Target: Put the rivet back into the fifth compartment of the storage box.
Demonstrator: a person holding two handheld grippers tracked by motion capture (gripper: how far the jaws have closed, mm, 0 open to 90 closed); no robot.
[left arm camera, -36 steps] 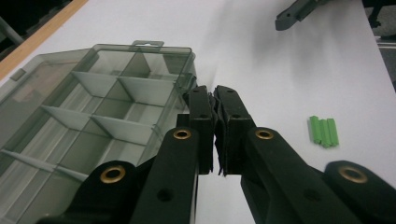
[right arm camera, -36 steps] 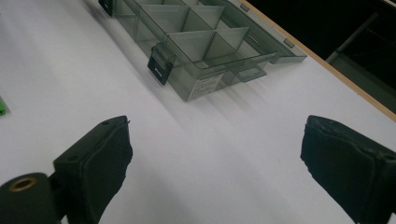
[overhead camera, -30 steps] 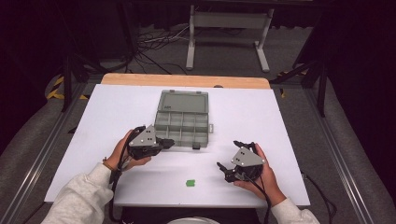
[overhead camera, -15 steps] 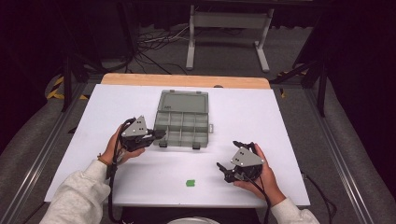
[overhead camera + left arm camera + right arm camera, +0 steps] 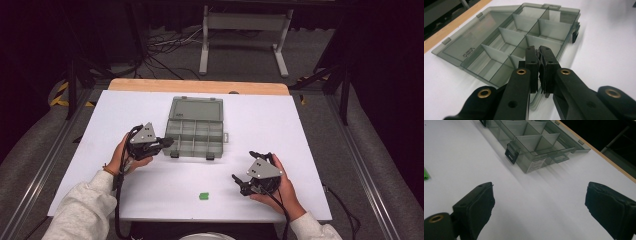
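Note:
A smoky grey clear organizer box (image 5: 195, 134) lies open in the middle of the white table, its lid (image 5: 196, 107) folded back flat and its divided compartments looking empty. My left gripper (image 5: 167, 143) is shut with nothing between its pads, its tips by the box's front left corner. In the left gripper view the closed jaws (image 5: 539, 67) point over the box (image 5: 506, 42). My right gripper (image 5: 241, 183) rests open at the front right, apart from the box. In the right gripper view its open gripper (image 5: 544, 207) frames bare table, with the box (image 5: 531, 137) beyond. A small green piece (image 5: 203, 196) lies near the front edge.
The white table top (image 5: 300, 125) ends in a wooden strip (image 5: 200, 86) at the far side. Black latches (image 5: 511, 155) stick out from the box's front wall. The green piece (image 5: 426, 174) shows at the left edge of the right gripper view. Cables and a metal stand are on the floor behind.
My left gripper has drawn back to the left from over the box's front left compartments, staying shut. The right hand has kept still.

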